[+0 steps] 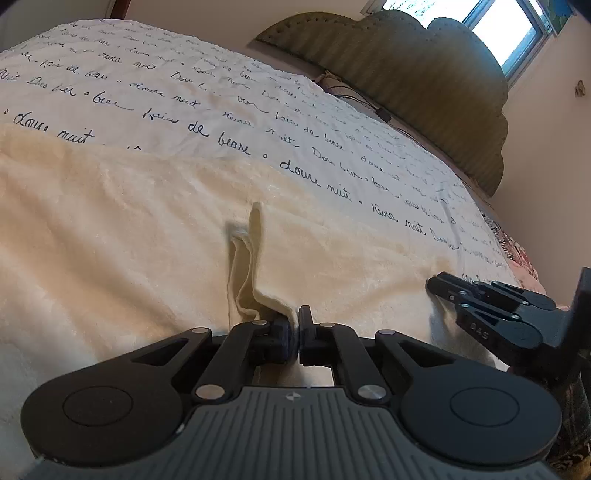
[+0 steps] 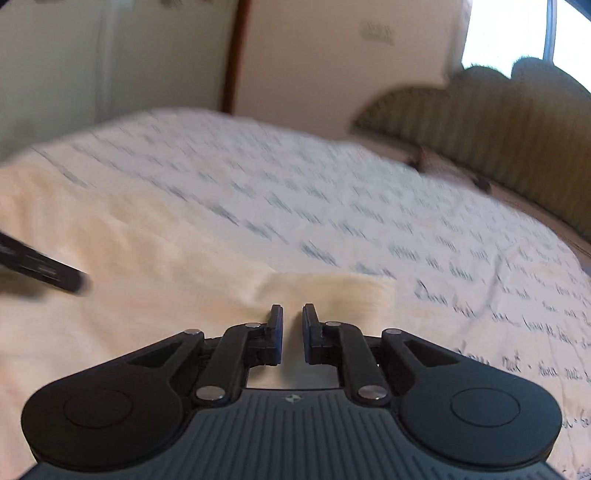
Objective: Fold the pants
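- The pants [image 1: 129, 236] are a cream, fleecy garment spread flat on the bed [image 1: 221, 92], over a white cover with dark handwriting printed on it; a green padded headboard [image 1: 424, 85] stands at the far end, below a window [image 1: 517, 29].
- The left tool [image 1: 297, 332] is closed on the near edge of the pants; a small fold of the cloth rises between its pads and stands up just in front of them, with a loose cream cord beside it.
- The right tool [image 2: 291, 332] has its jaws a little apart, with a narrow gap and nothing between the blue pads; it is low over the cloth, near the right corner of the garment; in the left wrist view its fingers [image 1: 443, 286] seem to touch the edge there, but a grip I cannot confirm — the right wrist view is blurred.
- The relation that matters: the garment lies forward and to the left of both tools, and its near edge runs across from one tool to the other; so both tools stand on the same edge, the left one toward the middle, the right one at the corner.
- My judgement: the next move needs the right tool to close on that corner first; then the edge can be carried forward over the rest of the cloth; if only one side is held, the fold will probably go crooked.
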The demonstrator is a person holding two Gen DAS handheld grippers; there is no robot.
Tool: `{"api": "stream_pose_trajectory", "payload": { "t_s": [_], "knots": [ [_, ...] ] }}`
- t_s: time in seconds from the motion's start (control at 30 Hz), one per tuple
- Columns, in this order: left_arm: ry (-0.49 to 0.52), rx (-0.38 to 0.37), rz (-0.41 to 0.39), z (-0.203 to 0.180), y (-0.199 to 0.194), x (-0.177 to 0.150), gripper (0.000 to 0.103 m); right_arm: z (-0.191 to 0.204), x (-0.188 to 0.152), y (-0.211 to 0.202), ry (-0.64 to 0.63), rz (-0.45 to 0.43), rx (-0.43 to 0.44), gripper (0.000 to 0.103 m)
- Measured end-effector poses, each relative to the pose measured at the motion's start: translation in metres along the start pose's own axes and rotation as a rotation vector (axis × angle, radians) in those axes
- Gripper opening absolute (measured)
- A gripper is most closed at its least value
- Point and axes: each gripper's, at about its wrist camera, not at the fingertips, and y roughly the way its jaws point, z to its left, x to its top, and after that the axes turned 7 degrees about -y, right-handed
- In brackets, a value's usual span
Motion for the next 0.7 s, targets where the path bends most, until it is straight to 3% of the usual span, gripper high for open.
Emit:
{"api": "stream_pose_trajectory", "payload": {
  "t_s": [0.03,0.13,0.3,0.43,0.5,0.63,0.7],
  "knots": [
    [0.003,0.0,-0.001,0.0,0.001,0.0,0.011,-0.003,-0.005,0.011,-0.011,0.051,-0.044,0.01],
    [0.004,0.004,-0.005,0.0,0.003,-0.001,0.012,0.004,-0.014,-0.004,0.033,0.022,-0.064,0.011],
    [0.03,0.018,-0.02,-0.005,0.001,-0.005,0.012,0.056,-0.014,-0.048,0.07,-0.135,0.214,0.011],
    [0.026,0.02,-0.009,-0.005,-0.002,-0.005,0.013,0.116,-0.014,-0.049,-0.032,-0.114,0.379,0.011],
    [0.025,0.022,-0.017,-0.005,-0.011,-0.002,0.019,0.136,-0.016,-0.054,-0.137,-0.122,0.312,0.011],
    [0.043,0.048,-0.138,-0.009,-0.035,0.014,0.021,0.119,-0.004,-0.062,0.017,-0.157,0.389,0.012],
    [0.061,0.02,-0.161,-0.016,-0.04,0.026,0.021,0.122,-0.001,-0.059,0.03,-0.152,0.399,0.012]
  ]
}}
